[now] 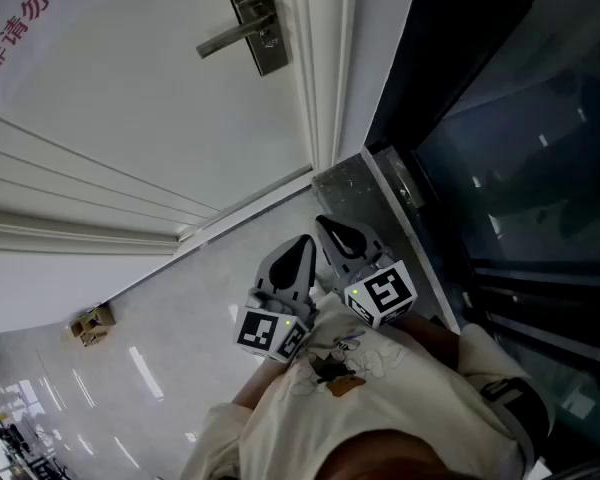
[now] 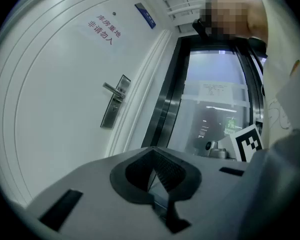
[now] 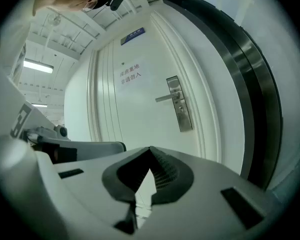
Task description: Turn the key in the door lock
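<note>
While you stand back from the white door (image 1: pixel 130 98), keep both tools drawn in against your chest, at the lower centre of the head view. This carry position keeps them clear of the frame until you step closer.

1. Left hand-held gripper (image 2: pixel 153 154): the jaws are pressed together at the tips, with nothing between them.
2. Right hand-held gripper (image 3: pixel 150 153): the jaws are likewise pressed together and empty.
3. Lock plate (image 1: pixel 252 13): it sits at the top centre of the head view, well apart from both tools, with the lever handle (image 1: pixel 228 39) pointing left. In the right gripper view it lies right of centre, so that tool is probably the better aligned for the reach.

No key can be made out on the plate from here, as it is too small to tell. Judge the task as not yet begun: you have to approach and spread one pair of jaws first.
</note>
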Motion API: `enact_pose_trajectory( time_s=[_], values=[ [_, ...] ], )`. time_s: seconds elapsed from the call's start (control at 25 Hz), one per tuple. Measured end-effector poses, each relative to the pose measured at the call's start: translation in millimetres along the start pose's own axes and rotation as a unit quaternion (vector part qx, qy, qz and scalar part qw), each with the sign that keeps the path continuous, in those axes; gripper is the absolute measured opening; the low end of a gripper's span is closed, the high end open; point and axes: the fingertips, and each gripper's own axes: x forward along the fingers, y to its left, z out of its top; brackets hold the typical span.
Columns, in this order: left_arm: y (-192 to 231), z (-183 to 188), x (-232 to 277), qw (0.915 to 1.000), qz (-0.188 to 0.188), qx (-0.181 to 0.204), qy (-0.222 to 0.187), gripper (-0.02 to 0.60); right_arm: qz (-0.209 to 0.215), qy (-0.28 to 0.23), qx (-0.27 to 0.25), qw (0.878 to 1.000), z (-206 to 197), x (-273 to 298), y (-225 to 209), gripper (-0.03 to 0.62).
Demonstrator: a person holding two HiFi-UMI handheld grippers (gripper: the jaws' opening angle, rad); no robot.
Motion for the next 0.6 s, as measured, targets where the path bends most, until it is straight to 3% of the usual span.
enact_pose_trajectory(
  time_s=[0.6],
  values=[
    [-7.0, -2.8, 5.8, 0.9999, 0.010, -0.009, 0.003, 0.003, 0.015, -0.005, 0.009, 1.000, 7.1, -6.5, -3.4, 0.006]
  ],
)
